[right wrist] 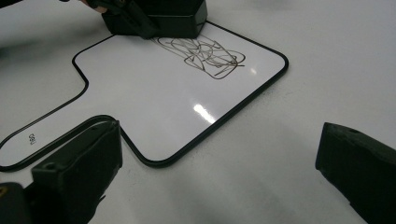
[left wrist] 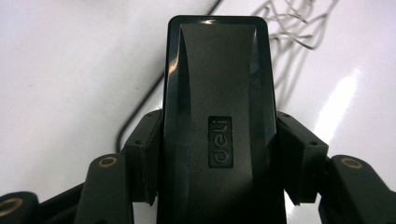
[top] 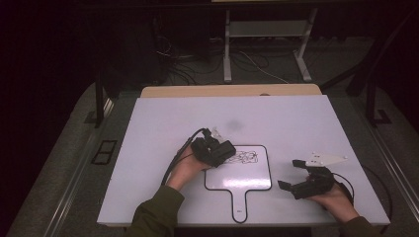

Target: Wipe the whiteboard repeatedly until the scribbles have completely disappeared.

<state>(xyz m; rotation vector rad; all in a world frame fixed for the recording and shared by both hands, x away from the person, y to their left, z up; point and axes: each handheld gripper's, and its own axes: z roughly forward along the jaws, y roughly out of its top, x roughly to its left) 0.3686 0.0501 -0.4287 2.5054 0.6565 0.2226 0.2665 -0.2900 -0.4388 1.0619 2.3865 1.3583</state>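
Two grippers, one eraser at work

Left gripper (top: pixel 221 152) clamps the black eraser (left wrist: pixel 217 121) by its sides, its far end at the scribble (top: pixel 244 157) on the small whiteboard (top: pixel 247 177). Wiping looks barely begun; next comes a firm sweep across the lines. Right gripper (top: pixel 292 175) rests wide, empty, on the surface (top: pixel 163 123) beside the board.

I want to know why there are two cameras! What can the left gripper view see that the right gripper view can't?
The left gripper view alone shows the top of the black eraser with its deli label, clamped between the left gripper's jaws. The right gripper view alone shows the small whiteboard's handle and black rim, plus the right gripper's own jaws standing wide apart with nothing between them. Both show the eraser, the scribble and the white table.
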